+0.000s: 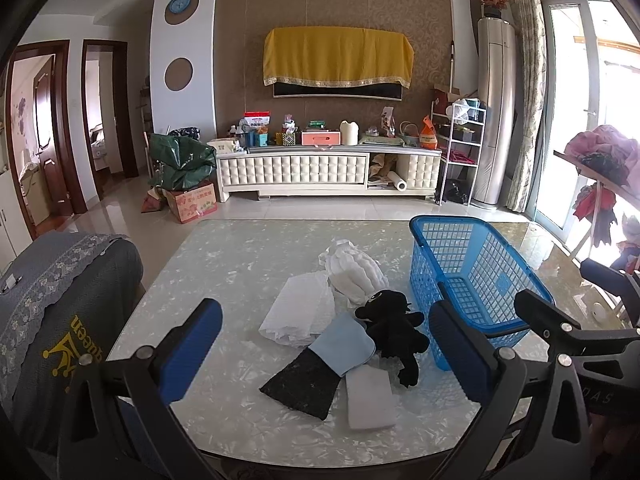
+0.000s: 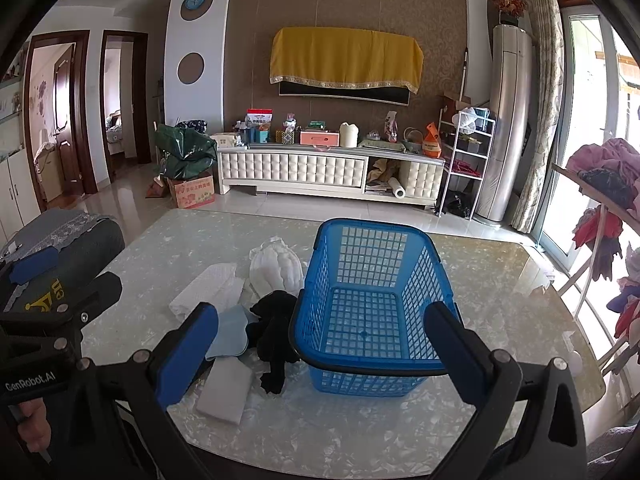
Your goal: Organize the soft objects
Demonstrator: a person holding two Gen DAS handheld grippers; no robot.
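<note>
Soft things lie in a pile on the marble table [image 1: 240, 272]: a black plush toy [image 1: 394, 330], a white ribbed cloth [image 1: 356, 274], a white mesh cloth [image 1: 298, 314], a light blue cloth [image 1: 344, 344], a black scouring pad [image 1: 302, 384] and a white sponge [image 1: 370, 398]. An empty blue basket [image 1: 472, 276] stands right of them; in the right wrist view the basket [image 2: 370, 308] is straight ahead. My left gripper [image 1: 326, 354] is open, above the near side of the pile. My right gripper [image 2: 320, 350] is open, before the basket's near rim. The plush [image 2: 276, 332] lies left of the basket.
A grey covered chair [image 1: 52, 320] stands at the table's left. A rack with clothes [image 2: 604, 184] stands at the right by the window. A TV cabinet [image 1: 328, 168] with clutter lines the far wall.
</note>
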